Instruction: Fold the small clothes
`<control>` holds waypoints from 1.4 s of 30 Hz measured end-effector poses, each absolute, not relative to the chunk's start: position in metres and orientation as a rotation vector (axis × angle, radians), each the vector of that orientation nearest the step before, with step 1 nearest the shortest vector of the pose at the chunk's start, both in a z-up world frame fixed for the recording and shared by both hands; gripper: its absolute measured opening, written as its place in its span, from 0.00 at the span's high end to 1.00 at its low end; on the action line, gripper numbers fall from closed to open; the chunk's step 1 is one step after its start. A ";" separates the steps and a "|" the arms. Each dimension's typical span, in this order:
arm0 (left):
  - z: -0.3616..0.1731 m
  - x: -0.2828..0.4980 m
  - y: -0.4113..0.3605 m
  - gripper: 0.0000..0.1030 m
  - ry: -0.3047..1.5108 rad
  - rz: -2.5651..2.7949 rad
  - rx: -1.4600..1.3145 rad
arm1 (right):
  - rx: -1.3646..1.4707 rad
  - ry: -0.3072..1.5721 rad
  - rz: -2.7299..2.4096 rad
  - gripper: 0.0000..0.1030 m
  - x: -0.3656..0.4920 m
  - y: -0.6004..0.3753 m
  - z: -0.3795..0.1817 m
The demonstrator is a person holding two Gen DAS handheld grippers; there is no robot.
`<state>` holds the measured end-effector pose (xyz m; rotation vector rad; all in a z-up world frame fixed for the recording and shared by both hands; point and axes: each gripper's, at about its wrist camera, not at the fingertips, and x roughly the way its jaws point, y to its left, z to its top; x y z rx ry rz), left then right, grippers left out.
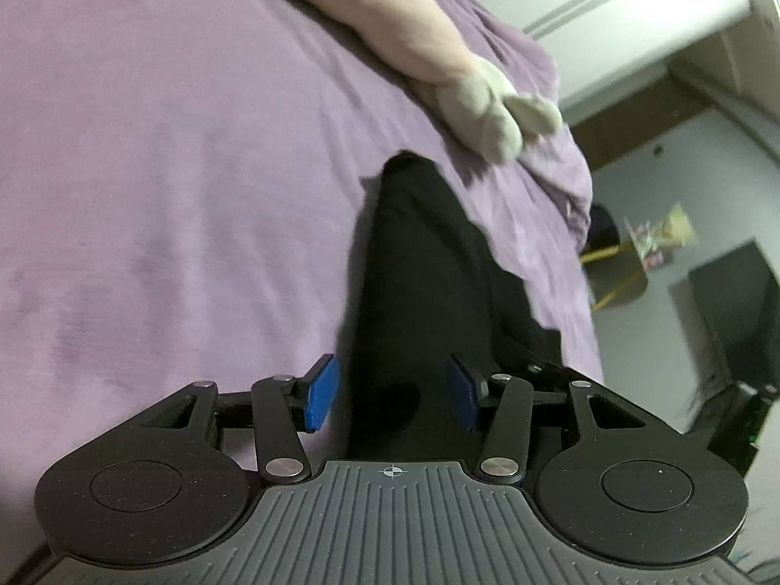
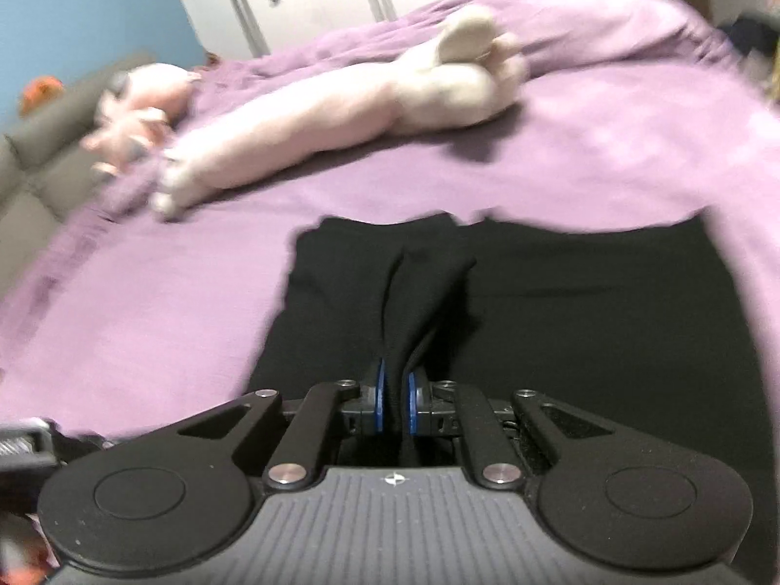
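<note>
Both wrist views sit low, close over the purple bedspread (image 1: 170, 170), apparently sharing the black garment (image 2: 536, 302).

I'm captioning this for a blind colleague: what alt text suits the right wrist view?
The right gripper is shut on a bunched fold of a black garment spread on a purple bedspread. Behind it lies a long pale plush toy.

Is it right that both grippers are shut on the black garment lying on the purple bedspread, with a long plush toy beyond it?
Only partly. The right gripper is shut on a bunched fold of the black garment. The left wrist view shows the left gripper open, its blue pads apart on either side of the cloth. The purple bedspread and plush toy are as stated.
</note>
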<state>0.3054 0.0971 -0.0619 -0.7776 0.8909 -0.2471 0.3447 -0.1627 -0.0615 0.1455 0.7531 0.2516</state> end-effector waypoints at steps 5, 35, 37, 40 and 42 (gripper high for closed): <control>-0.066 0.315 0.050 0.48 0.942 -0.359 -0.733 | 0.210 0.808 0.072 0.90 0.338 -0.233 -0.075; -0.051 0.286 -0.020 0.43 1.002 -0.362 -0.345 | 0.248 0.714 -0.045 0.53 0.308 -0.308 -0.072; -0.051 0.281 -0.024 0.43 0.994 -0.374 -0.309 | 0.393 0.698 0.028 0.47 0.287 -0.329 -0.071; -0.055 0.278 -0.026 0.43 1.010 -0.383 -0.289 | 0.553 0.710 0.100 0.47 0.255 -0.348 -0.080; -0.057 0.273 -0.029 0.43 1.022 -0.389 -0.281 | 0.580 0.733 0.107 0.47 0.241 -0.345 -0.086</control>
